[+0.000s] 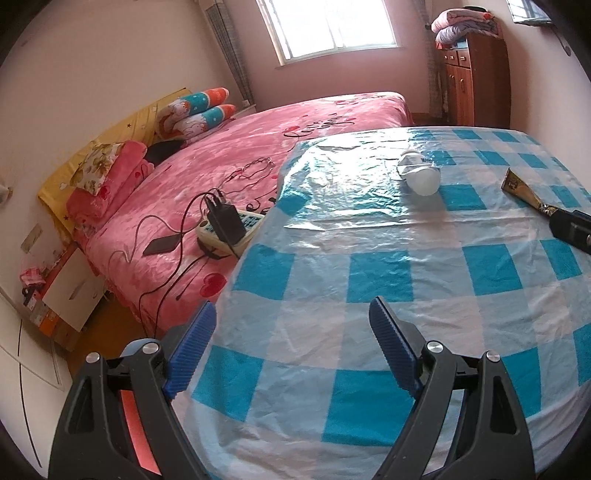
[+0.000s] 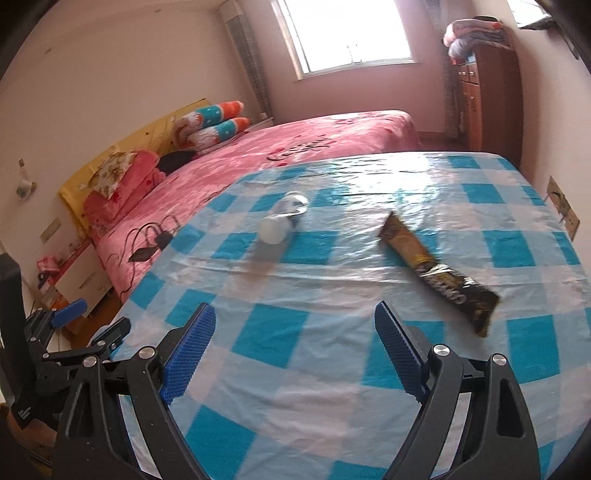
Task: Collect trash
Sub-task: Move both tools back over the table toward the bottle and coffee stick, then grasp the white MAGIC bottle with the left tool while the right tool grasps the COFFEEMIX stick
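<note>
Both the left gripper [image 1: 291, 325] and right gripper [image 2: 295, 326] are spread wide, nothing held. The wrapper [image 2: 436, 267] and bottle [image 2: 282, 218] are parked well ahead on the checked tablecloth [image 2: 295, 387], with bare cloth between.

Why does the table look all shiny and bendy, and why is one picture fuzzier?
Left wrist view: window light glares off the plastic tablecloth, and the fisheye lens bends the table edge; the picture is fairly sharp. Right wrist view: the same glare, a washed-out window, and slight blur on the plastic bottle and snack wrapper.
</note>
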The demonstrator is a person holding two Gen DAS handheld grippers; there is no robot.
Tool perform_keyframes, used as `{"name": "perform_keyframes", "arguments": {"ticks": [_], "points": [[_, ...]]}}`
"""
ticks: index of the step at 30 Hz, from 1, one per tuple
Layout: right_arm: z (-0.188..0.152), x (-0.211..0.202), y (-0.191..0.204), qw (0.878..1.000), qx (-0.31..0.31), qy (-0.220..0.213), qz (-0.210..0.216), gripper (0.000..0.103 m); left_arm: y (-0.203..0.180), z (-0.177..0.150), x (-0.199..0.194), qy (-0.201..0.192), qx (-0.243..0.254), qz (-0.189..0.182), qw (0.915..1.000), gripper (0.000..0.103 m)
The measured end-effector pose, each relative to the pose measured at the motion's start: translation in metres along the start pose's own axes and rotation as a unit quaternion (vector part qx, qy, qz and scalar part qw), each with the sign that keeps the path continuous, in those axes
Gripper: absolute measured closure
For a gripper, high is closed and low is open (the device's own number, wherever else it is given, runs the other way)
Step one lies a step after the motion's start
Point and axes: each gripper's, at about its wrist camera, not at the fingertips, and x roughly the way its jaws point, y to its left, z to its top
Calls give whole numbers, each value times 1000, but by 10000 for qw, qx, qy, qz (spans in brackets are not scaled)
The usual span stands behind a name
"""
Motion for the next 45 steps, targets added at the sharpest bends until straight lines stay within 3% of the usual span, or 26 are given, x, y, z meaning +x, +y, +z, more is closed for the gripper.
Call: {"name": "perform_keyframes", "arguments": {"ticks": [5,11,20,25,37,45], "points": [[7,-5,-36,9989,385,-74,-258,16,-4,8,6,82,-161,-415,9990,18],[16,0,-82,9949,705,63,-712,16,-15,31,26,124,-463,-1330,9900,18],[27,29,-99,9949,500,421,-770,16,-59,91,80,324,-525,-2124,9752,18],[32,42,-108,9954,616,546,-481,16,-84,120,110,434,-468,-2377,9693,18],[38,55,-101,9959,454,718,-315,17,-114,147,164,751,-445,-2268,9700,19],[38,62,-87,9950,120,847,-517,49,-116,145,169,678,-485,-2098,9742,41]]}}
